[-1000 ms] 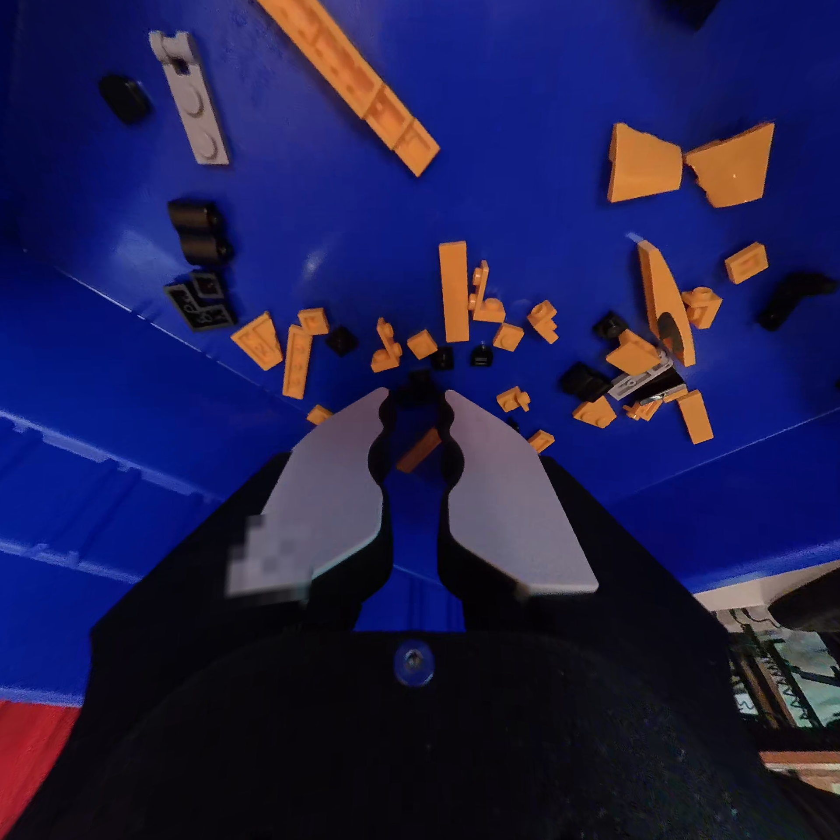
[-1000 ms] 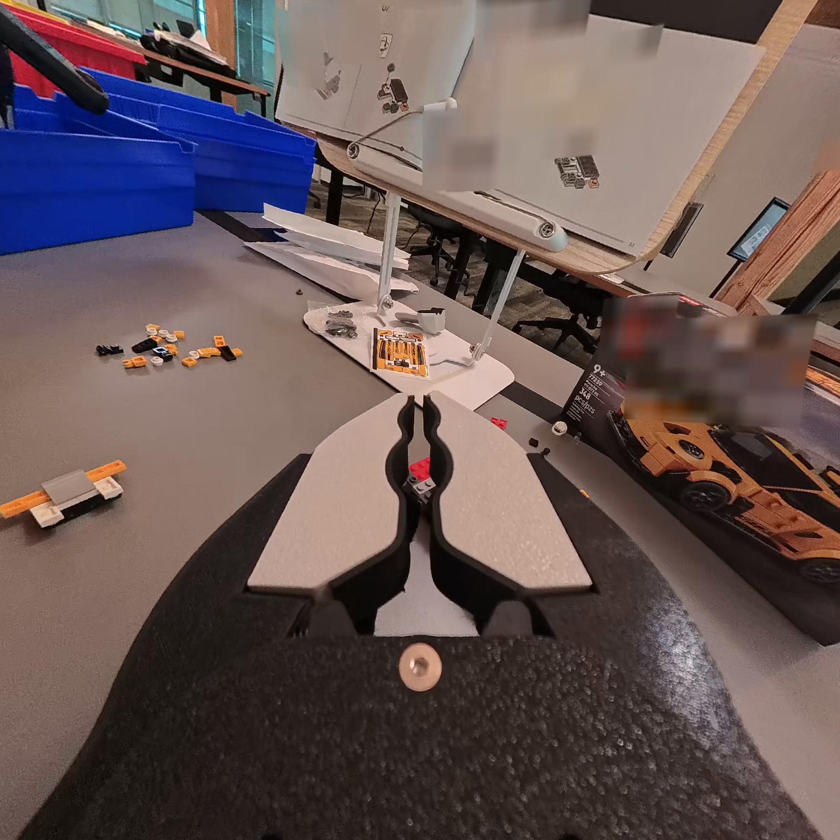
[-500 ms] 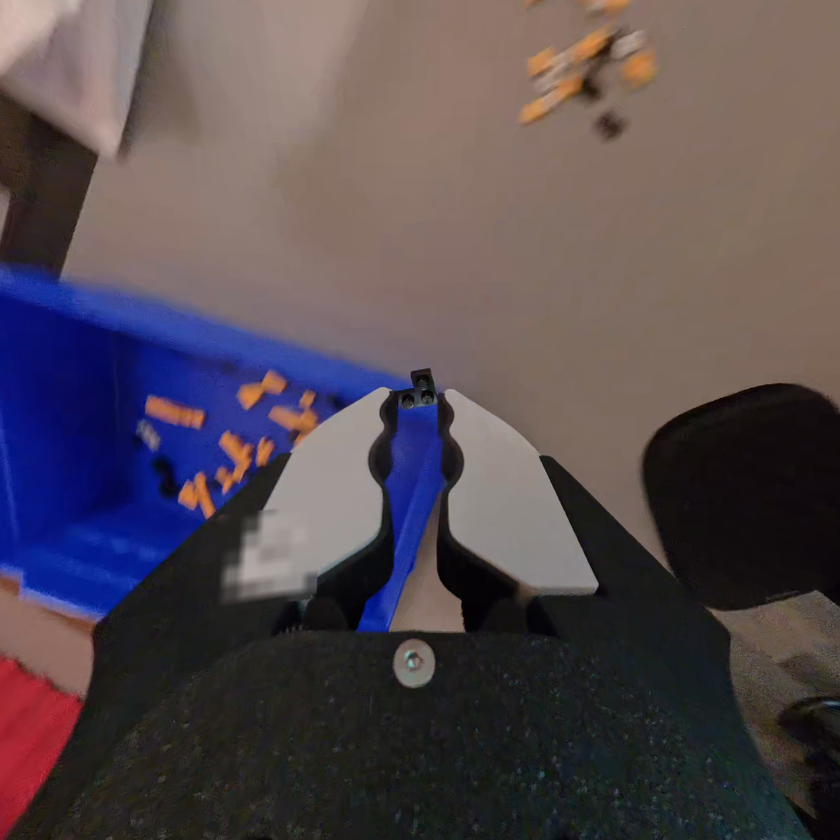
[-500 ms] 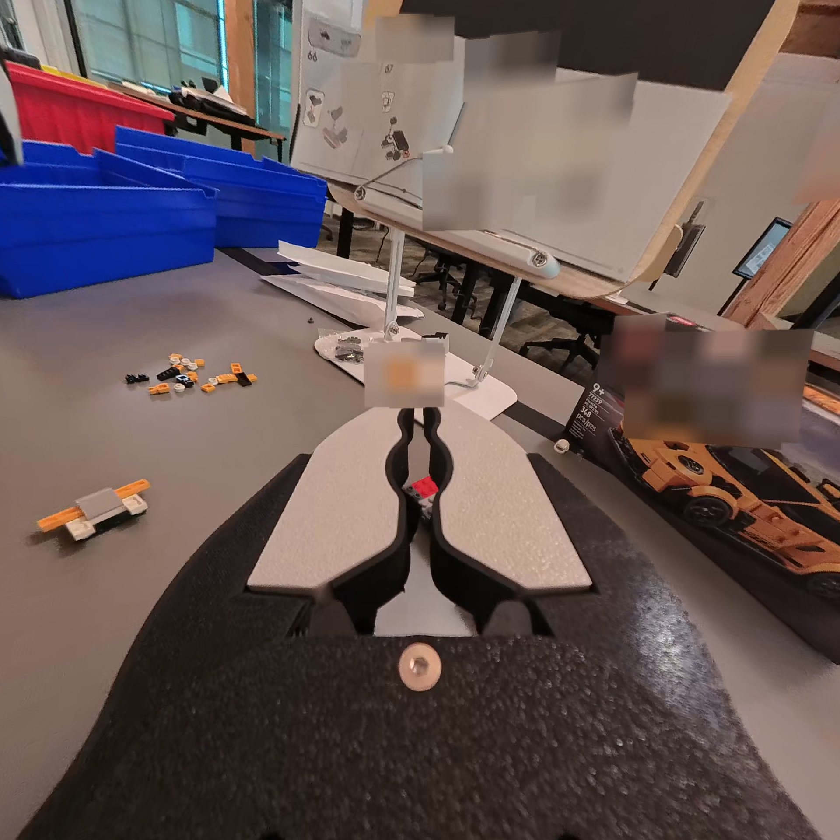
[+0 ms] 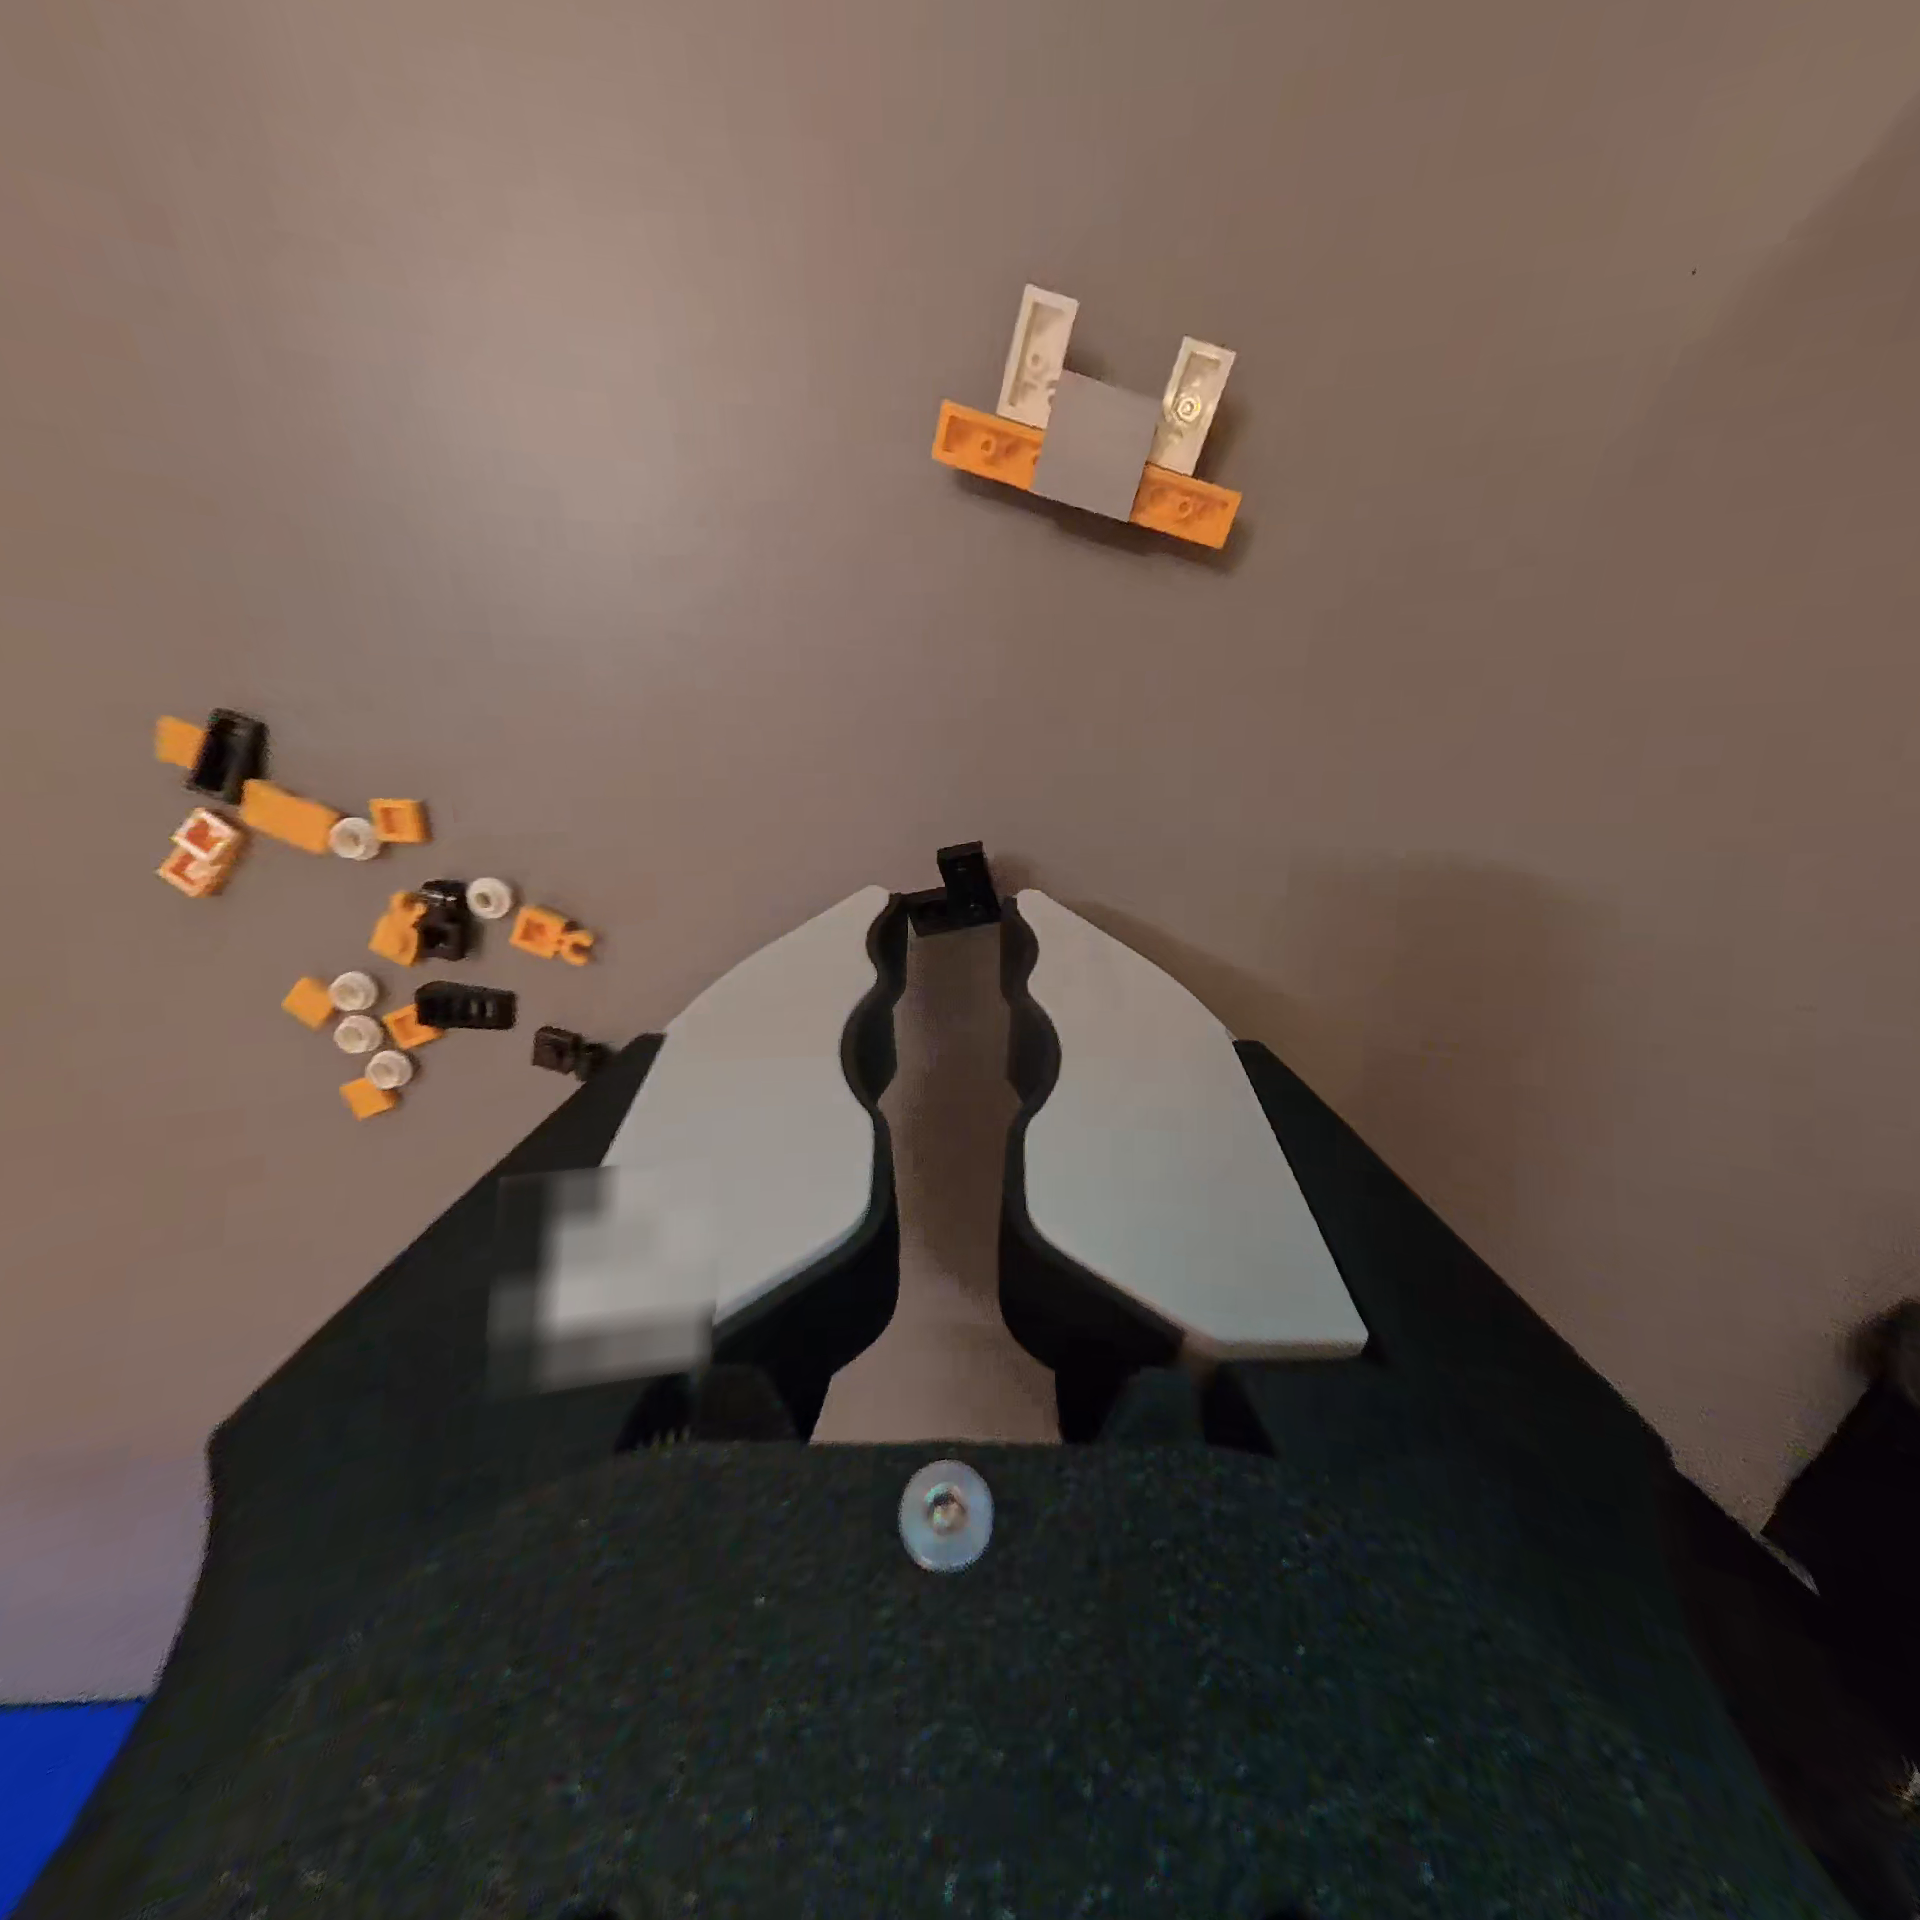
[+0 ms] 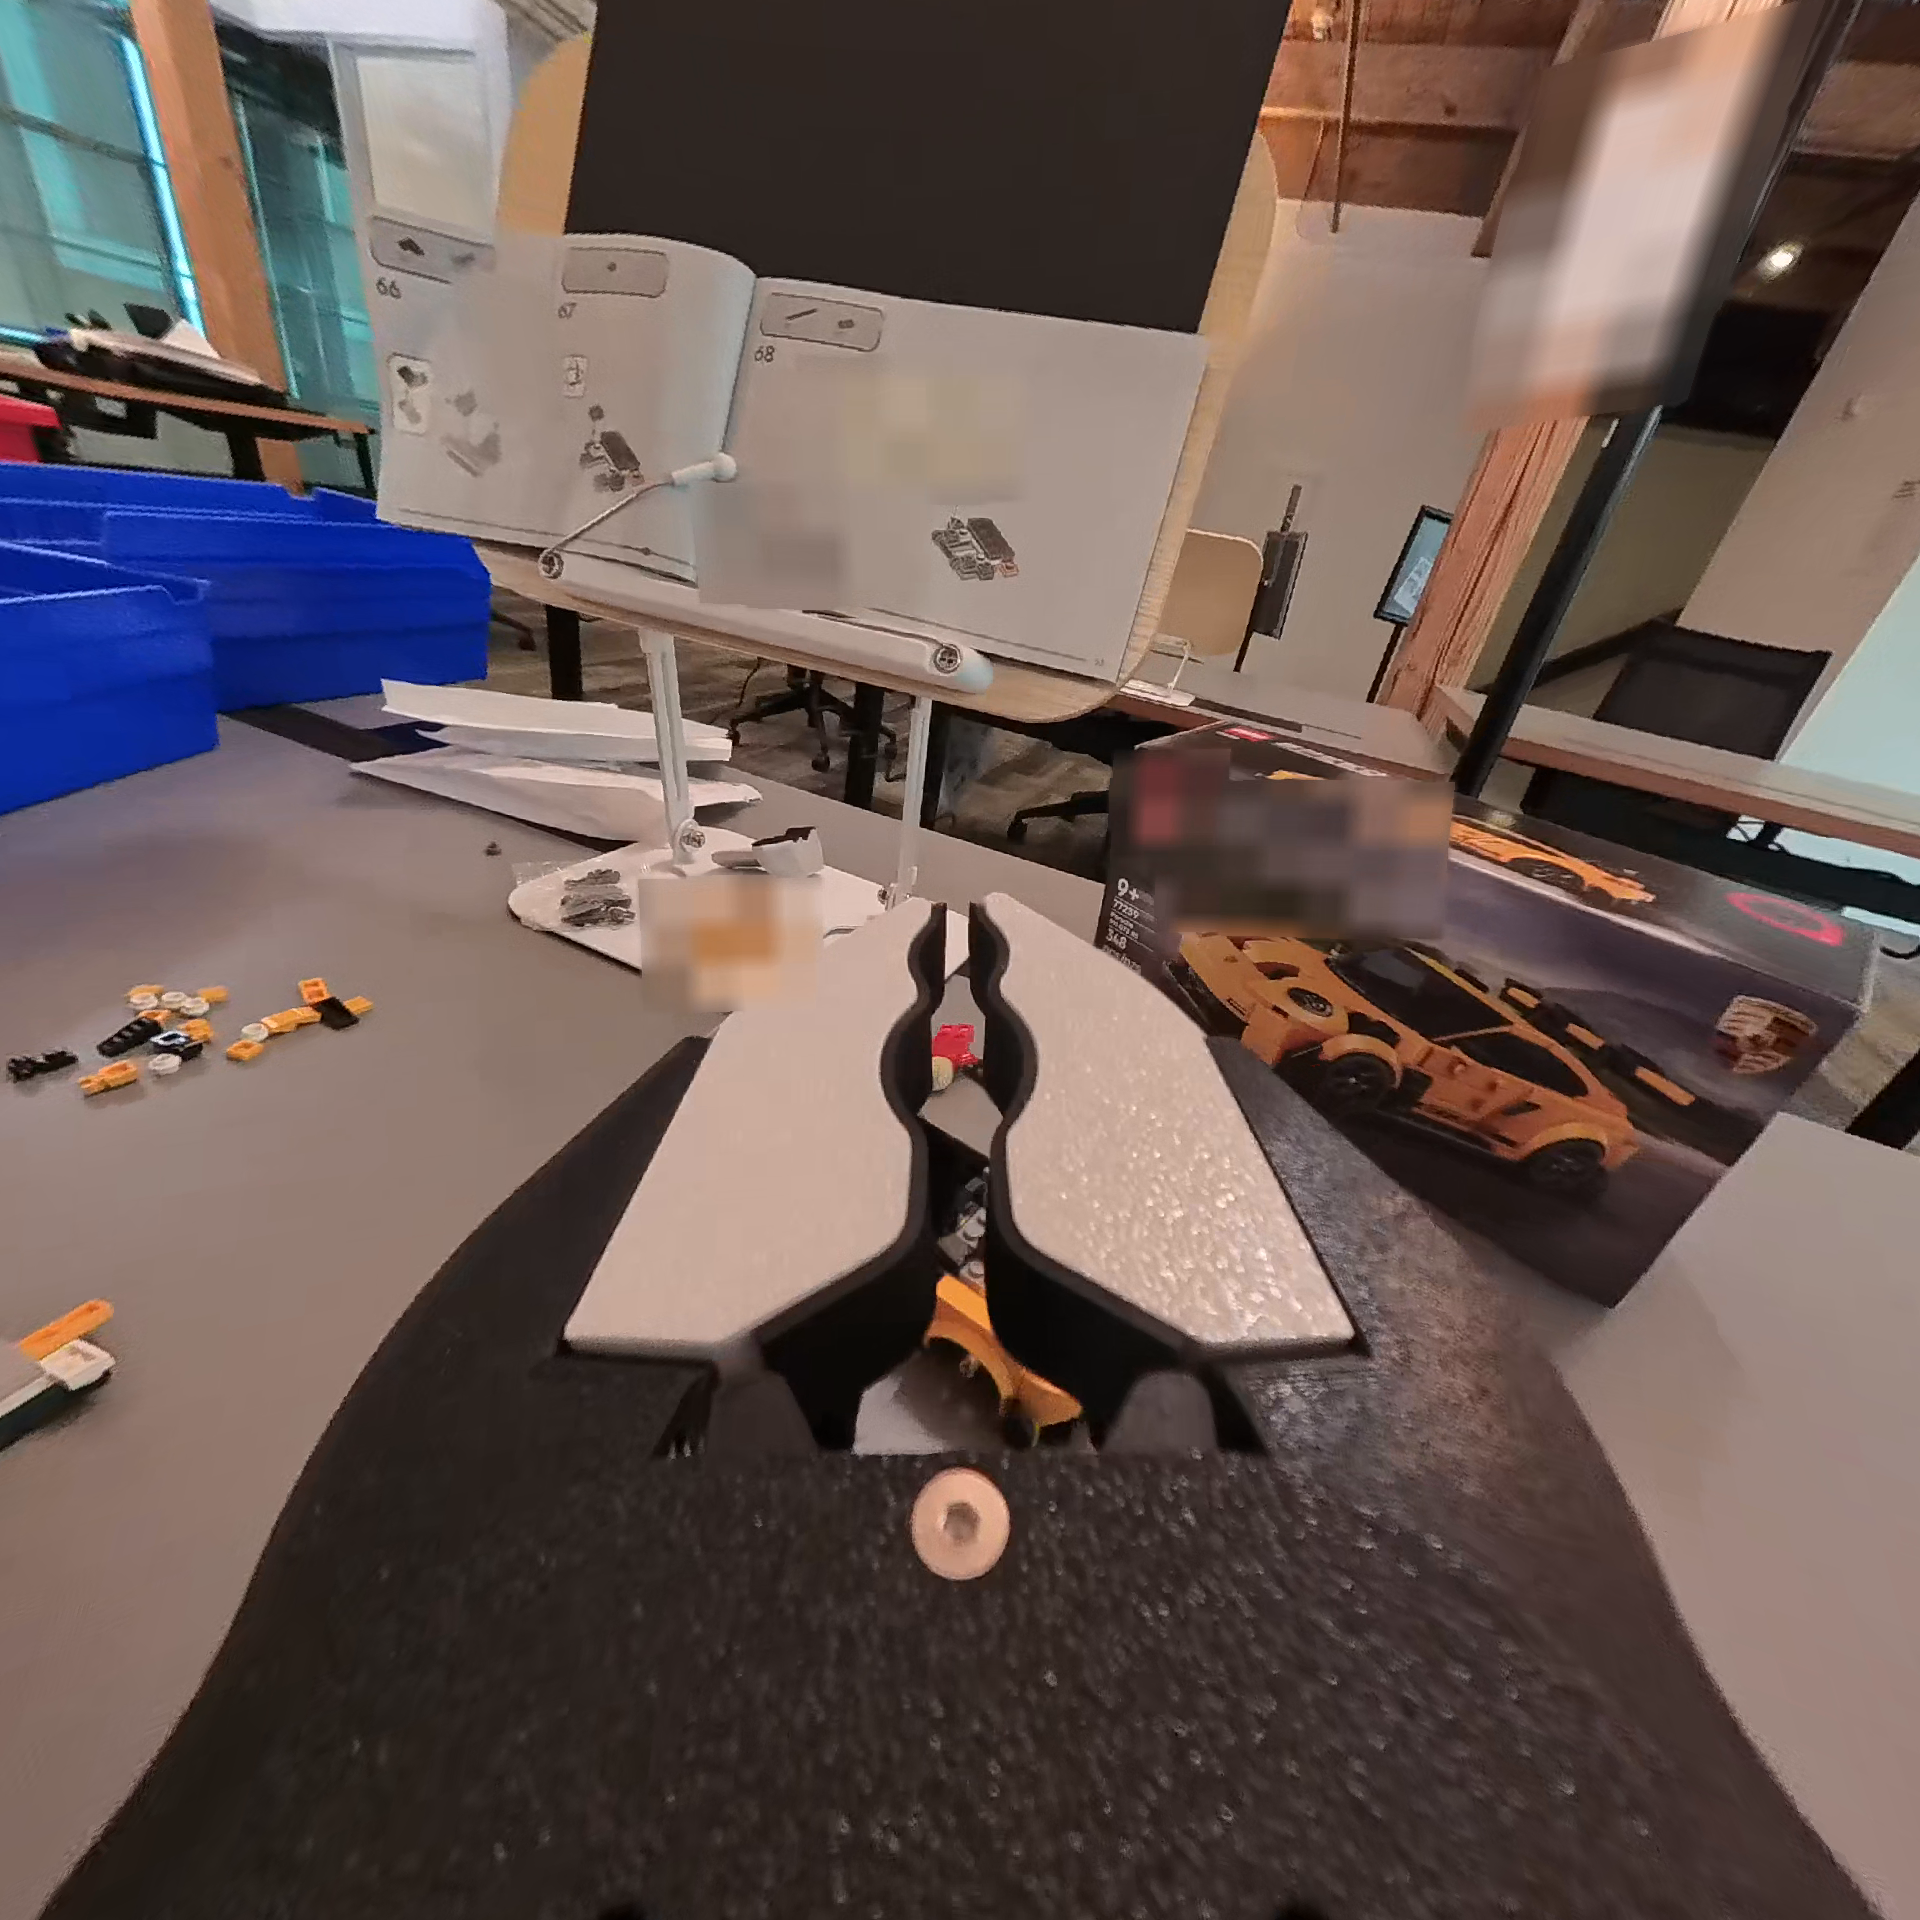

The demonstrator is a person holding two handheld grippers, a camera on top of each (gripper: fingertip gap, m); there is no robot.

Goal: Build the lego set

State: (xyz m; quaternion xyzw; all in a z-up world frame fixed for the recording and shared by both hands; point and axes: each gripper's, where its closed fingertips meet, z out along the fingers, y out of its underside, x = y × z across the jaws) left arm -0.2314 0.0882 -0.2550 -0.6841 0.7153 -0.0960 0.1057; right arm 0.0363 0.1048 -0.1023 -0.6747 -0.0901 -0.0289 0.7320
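Our left gripper [image 5: 954, 906] pinches a small black bracket [image 5: 958, 894] above the grey counter [image 5: 623, 416]; our right gripper [image 6: 956, 914] is nearly closed, holding nothing we can see.

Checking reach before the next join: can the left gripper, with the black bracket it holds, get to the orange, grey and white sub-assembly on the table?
Probably yes. The left gripper is shut on the black bracket, and only bare grey table lies between it and the sub-assembly ahead. The loose pieces sit off to the side.
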